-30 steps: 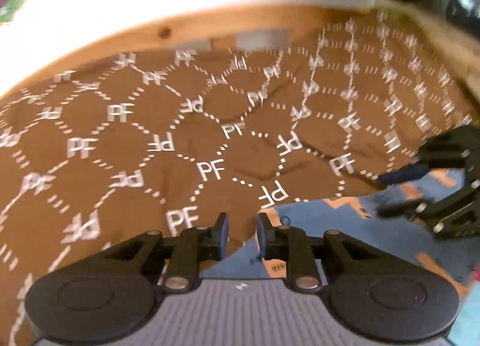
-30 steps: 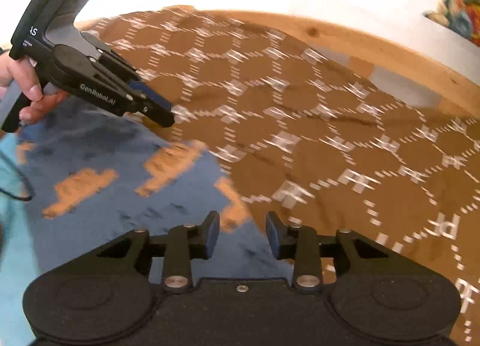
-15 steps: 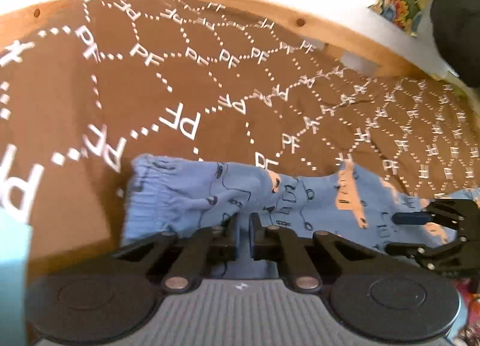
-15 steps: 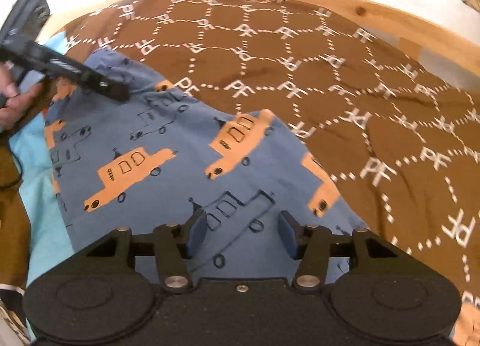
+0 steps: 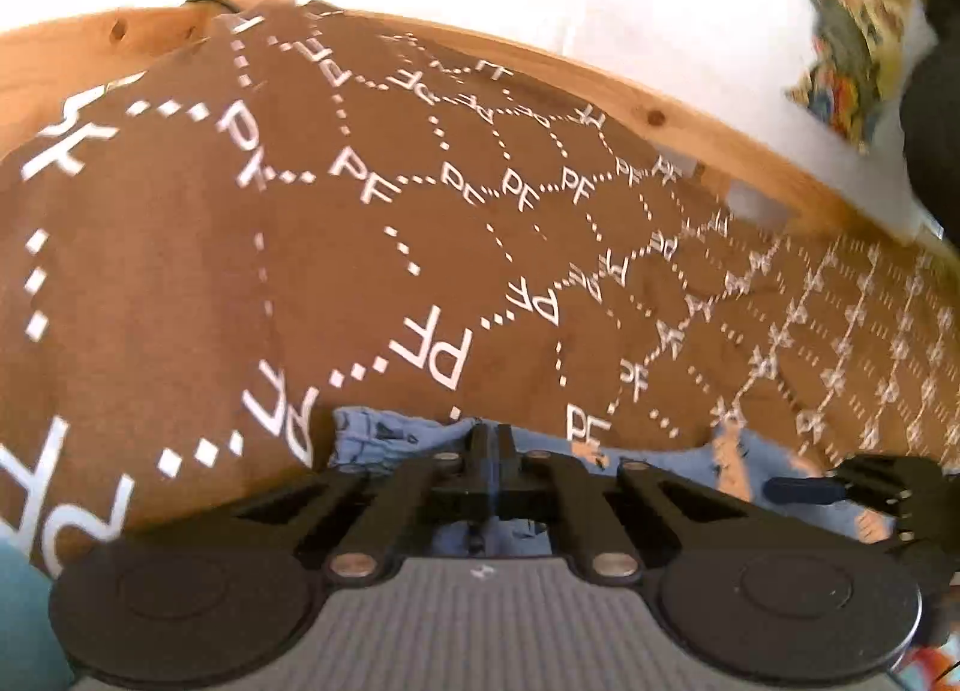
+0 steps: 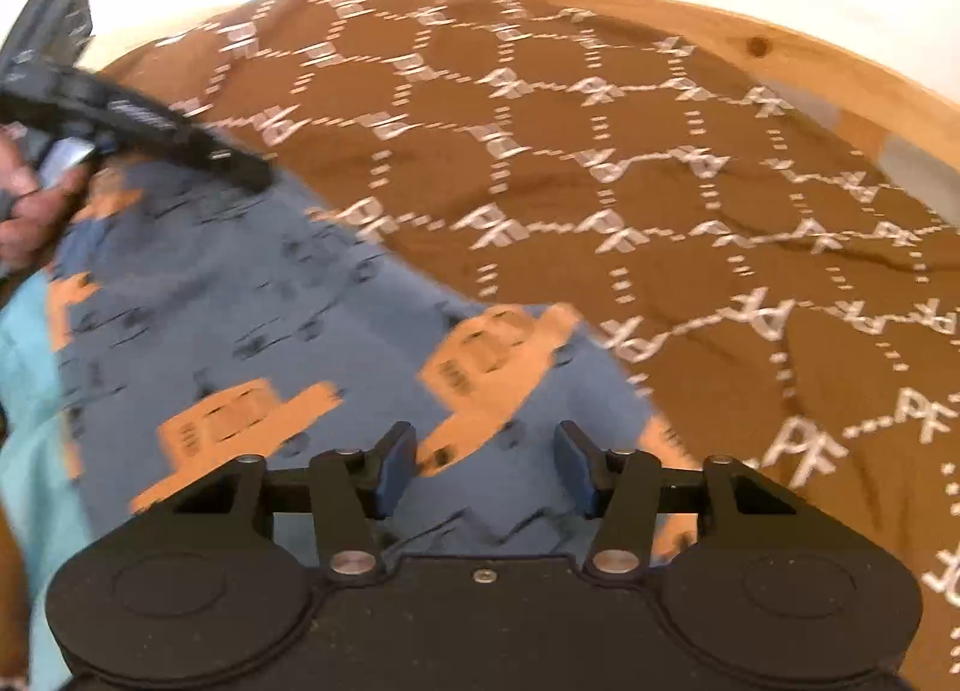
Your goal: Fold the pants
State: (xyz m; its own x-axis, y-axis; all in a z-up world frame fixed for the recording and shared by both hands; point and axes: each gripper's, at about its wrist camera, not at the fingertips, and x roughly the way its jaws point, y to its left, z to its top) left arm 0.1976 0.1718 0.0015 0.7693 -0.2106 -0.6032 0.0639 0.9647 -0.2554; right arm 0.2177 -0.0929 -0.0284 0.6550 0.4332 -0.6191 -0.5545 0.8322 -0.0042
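Left claw (image 5: 492, 445) is clamped on the waistband edge of the blue pants (image 6: 288, 295) lying on the brown bedspread (image 6: 660, 181). Right claw (image 6: 485, 466) hangs open over the fabric, so it probably should pinch its matching corner before lifting.

White "PF" letters repeat across the brown blanket (image 5: 372, 247), set at the joints of a dotted white honeycomb pattern; some stand upside down or mirrored. Lettering on the left gripper (image 6: 264, 178) too blurred to read.
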